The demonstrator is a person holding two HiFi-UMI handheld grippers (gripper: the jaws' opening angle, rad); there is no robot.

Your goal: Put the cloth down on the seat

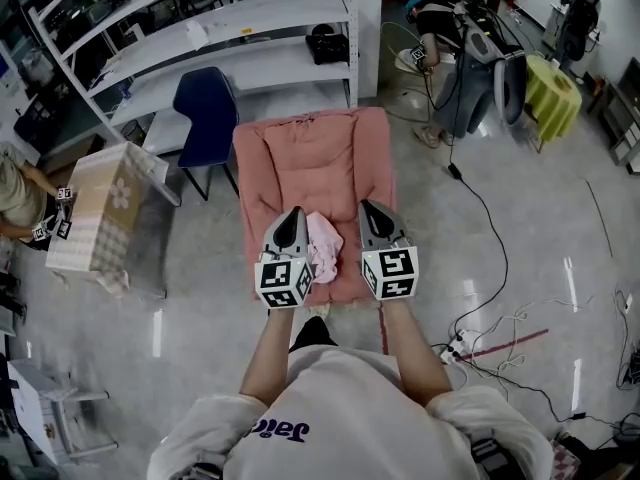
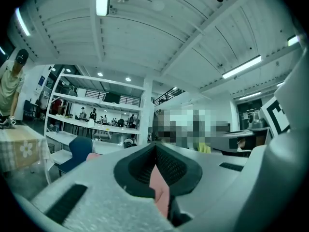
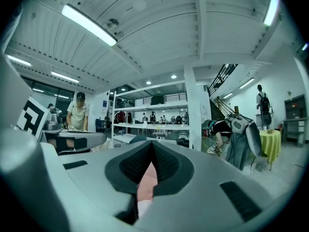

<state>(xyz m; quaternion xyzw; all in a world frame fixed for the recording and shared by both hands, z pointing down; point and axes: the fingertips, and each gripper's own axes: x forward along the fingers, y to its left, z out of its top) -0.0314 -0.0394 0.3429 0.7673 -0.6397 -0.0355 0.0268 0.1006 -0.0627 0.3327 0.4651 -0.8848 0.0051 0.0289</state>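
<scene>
Two grippers, a left gripper [image 1: 295,213] and a right gripper [image 1: 368,208]; one pink cloth [image 1: 323,243]; one pink seat [image 1: 310,148]; one blue chair [image 1: 205,103]; one white shelf rack [image 1: 230,23]; one yellow-draped table [image 1: 553,93]; one flower-patterned box [image 1: 105,203].

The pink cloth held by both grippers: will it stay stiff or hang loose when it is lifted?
Probably floppy: the cloth bunches in crumpled folds between the left gripper and right gripper. Likely light, since small pinched edges hold it. It should settle, not slide, on the padded seat.
</scene>
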